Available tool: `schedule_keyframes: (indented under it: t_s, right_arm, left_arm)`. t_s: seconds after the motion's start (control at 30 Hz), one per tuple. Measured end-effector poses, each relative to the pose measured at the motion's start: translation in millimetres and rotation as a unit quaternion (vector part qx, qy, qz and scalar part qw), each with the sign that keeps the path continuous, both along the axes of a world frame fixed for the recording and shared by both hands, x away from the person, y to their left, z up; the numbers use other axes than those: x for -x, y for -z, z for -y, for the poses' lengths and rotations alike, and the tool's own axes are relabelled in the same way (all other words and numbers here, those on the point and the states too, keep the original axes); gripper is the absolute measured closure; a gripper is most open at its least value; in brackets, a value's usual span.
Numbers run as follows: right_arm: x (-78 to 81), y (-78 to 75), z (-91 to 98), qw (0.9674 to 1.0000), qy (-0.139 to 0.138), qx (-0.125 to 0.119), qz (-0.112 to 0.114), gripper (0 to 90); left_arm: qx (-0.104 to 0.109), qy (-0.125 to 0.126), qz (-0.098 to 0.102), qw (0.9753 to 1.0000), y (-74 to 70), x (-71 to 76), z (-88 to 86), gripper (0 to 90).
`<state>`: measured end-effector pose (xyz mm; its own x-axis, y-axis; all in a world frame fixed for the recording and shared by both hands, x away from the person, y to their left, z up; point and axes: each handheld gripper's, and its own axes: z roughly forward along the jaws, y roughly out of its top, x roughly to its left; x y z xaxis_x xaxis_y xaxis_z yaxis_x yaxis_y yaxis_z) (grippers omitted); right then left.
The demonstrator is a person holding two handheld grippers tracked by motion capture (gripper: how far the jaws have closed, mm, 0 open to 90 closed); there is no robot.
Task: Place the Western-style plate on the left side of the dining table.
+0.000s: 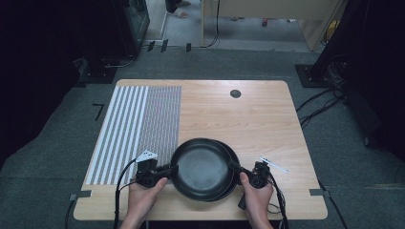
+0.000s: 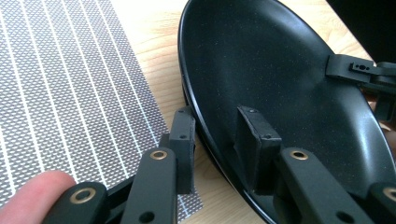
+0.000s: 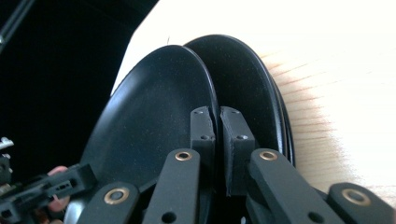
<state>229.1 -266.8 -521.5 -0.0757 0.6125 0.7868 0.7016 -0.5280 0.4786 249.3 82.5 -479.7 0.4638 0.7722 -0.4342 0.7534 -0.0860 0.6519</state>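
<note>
Low centre of the high view, two black plates stacked, top plate over lower plate, your left gripper and right gripper each clamped on the top plate's rim, one striped placemat at left, one white strip at right.

Two black plates are seen, the top one finely speckled and the lower one equally dark. The table is of pale wood with a light grain, and a small dark round spot is set into it. The mat is patterned in two parts: white and grey stripes at one side, a fine grey mesh crossed by thin white lines at the other. Both grippers are black with brass-coloured rivets
</note>
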Motion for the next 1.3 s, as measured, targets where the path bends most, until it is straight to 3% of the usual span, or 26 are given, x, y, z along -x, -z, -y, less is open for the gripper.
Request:
schedule_keyframes:
  t_s: [0.17, 0.47, 0.63, 0.87, 1.13, 1.3]
  right_arm:
    - [1.8, -8.0, -0.6, 0.9997, 0.006, 0.013, 0.019, 85.6]
    - [-2.9, -16.4, 0.2, 0.9999, 0.002, 0.004, 0.014, 85.6]
    - [-16.0, -31.5, -10.9, 0.9996, -0.019, 0.008, 0.018, 85.6]
    - [-37.6, -39.3, -35.9, 0.999, -0.042, 0.002, 0.015, 85.6]
    - [-73.2, -52.3, -83.8, 0.997, -0.075, 0.014, 0.015, 85.5]
    - [-91.3, -62.4, -109.3, 0.9957, -0.089, 0.024, 0.014, 85.5]
  left_arm:
    - [0.016, -0.006, -0.005, 0.9998, -1.5, -0.4, -0.2, 72.1]
    - [0.018, -0.007, 0.001, 0.9998, -13.7, -2.6, -2.6, 72.2]
    - [0.024, -0.023, 0.003, 0.9995, -24.1, -6.8, -14.4, 72.9]
    - [0.027, -0.058, 0.01, 0.9979, -34.8, -15.0, -44.5, 74.0]
    - [0.038, -0.093, 0.009, 0.9949, -39.6, -25.3, -85.7, 74.3]
    - [0.047, -0.124, 0.01, 0.9912, -43.2, -34.8, -112.2, 74.4]
